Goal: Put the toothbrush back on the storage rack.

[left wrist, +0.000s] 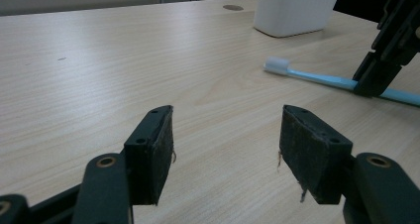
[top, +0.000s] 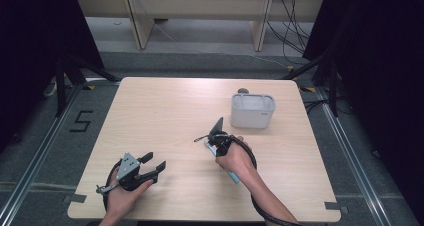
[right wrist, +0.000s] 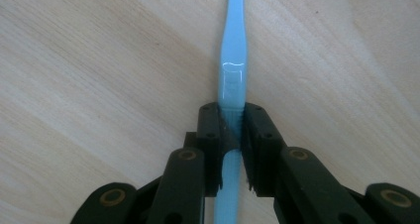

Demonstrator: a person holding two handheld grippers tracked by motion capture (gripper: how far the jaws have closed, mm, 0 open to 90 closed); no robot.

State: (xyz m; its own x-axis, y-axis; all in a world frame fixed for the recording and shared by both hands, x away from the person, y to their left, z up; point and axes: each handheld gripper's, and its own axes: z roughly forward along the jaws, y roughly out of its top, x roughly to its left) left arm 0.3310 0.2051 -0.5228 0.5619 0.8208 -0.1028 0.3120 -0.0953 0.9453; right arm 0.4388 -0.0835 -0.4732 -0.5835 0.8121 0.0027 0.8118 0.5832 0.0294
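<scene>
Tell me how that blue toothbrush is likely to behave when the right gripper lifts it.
The toothbrush looks slim and light, so it should lift easily. Its glossy handle may slip or pivot in the right gripper, which is shut on it partway along. It looks stiff, so it shouldn't droop.

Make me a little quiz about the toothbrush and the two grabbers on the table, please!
1. True or false: the right gripper has its jaws closed on the blue toothbrush.
2. Which gripper has open jaws with nothing between them? A) the left gripper B) the right gripper
3. Fill in: beyond the toothbrush stands a white ____ on the wooden table.

Key
1. True. The pads press the handle from both sides.
2. A. Just bare table shows between its jaws.
3. Container, a white open-topped tub.
</scene>
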